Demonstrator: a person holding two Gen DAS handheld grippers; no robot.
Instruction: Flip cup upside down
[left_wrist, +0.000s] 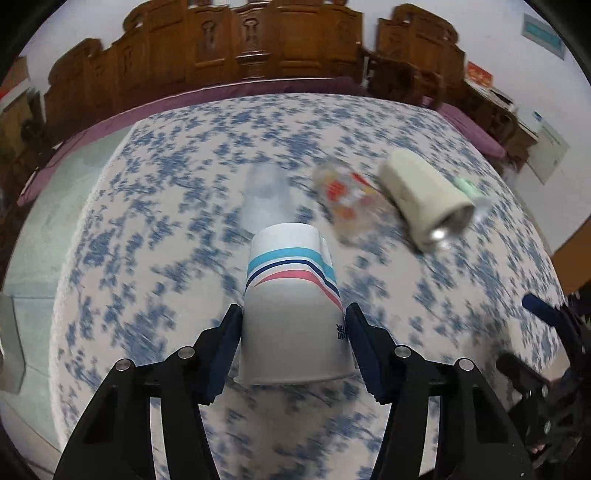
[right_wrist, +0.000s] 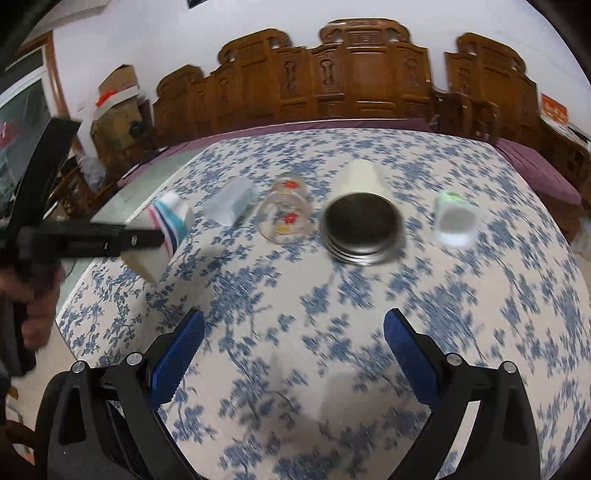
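My left gripper (left_wrist: 293, 325) is shut on a white paper cup (left_wrist: 291, 295) with teal, navy and pink stripes. The cup is held off the table, its base pointing away from the camera and its rim toward it. In the right wrist view the same cup (right_wrist: 168, 229) is tilted in the left gripper (right_wrist: 146, 236) at the table's left edge. My right gripper (right_wrist: 293, 347) is open and empty above the table's near middle.
On the blue-flowered tablecloth (right_wrist: 332, 314) lie a clear plastic cup (right_wrist: 231, 205), a glass with red flowers (right_wrist: 284, 214), a cream metal-lined cup (right_wrist: 360, 218) and a small green-and-white cup (right_wrist: 454, 218). A carved wooden bench (right_wrist: 351, 81) stands behind the table.
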